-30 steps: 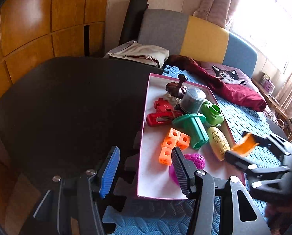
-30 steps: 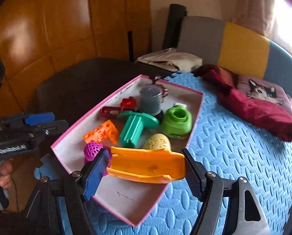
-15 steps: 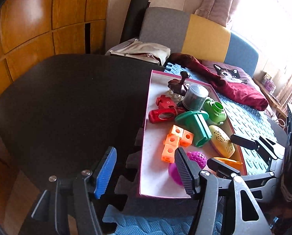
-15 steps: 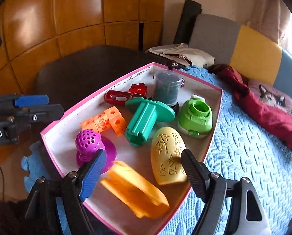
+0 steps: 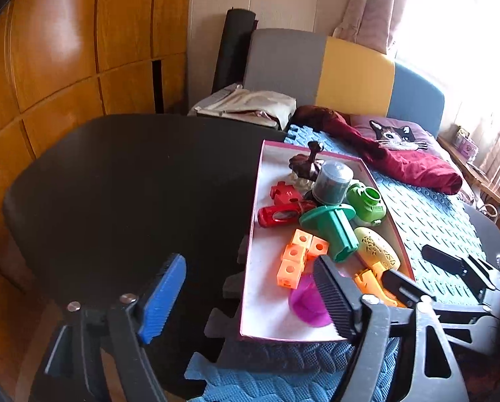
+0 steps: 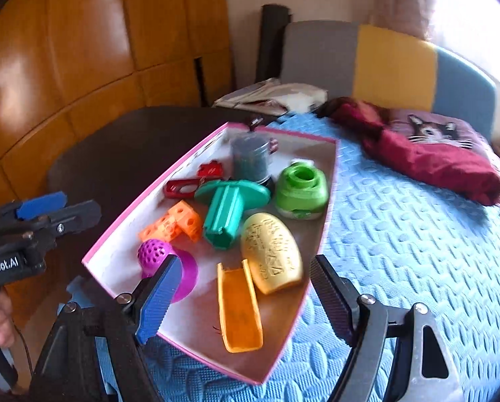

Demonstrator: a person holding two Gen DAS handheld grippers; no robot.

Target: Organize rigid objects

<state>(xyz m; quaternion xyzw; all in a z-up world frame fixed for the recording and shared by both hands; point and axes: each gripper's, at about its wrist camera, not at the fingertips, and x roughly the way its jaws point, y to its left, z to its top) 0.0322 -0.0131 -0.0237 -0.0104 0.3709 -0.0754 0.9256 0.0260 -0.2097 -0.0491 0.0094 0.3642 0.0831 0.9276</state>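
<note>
Orange scoop point(image 6: 239, 305) now released into the pink box's point(image 6: 196, 145) near corner beside the yellow oval shell point(image 6: 271, 253), right hand-held gripper point(image 6: 241, 296) wide and empty above it, left hand-held gripper point(image 5: 250, 293) wide too.

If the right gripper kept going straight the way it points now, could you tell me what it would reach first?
Probably the orange trough piece lying in the pink box; it sits directly ahead of the open right gripper, though depth is uncertain.
</note>
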